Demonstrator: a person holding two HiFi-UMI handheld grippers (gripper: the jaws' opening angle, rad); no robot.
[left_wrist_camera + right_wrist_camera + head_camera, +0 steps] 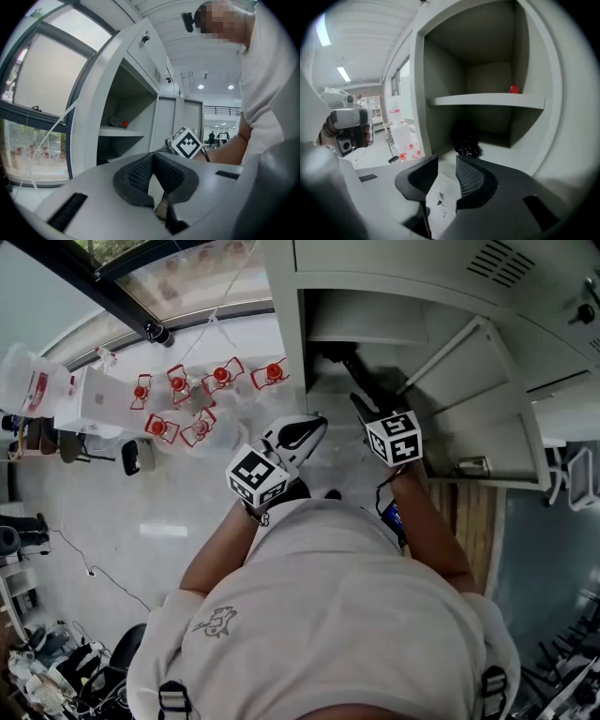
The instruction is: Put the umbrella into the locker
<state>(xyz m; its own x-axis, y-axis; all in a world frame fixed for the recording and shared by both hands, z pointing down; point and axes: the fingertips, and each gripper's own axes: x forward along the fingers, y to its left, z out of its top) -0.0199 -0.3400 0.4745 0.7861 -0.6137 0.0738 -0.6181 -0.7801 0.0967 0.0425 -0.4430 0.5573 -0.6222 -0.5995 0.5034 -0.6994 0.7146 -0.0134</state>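
The black folded umbrella (467, 145) lies in the lower compartment of the open grey locker (419, 93), under its shelf (487, 100). From the head view it shows only as a dark shape (336, 362) inside the locker (286, 324). My right gripper (446, 161) is just outside the opening and points down into it. Its jaws are open with nothing between them. It sits right of centre (359, 401) in the head view. My left gripper (153, 157) is shut and empty, held level beside the locker (305, 430).
The locker door (487, 418) swings open to the right. A small red thing (514, 89) sits on the shelf. Several red-and-white objects (202, 399) and a white box (103, 399) stand on the floor to the left, near the window.
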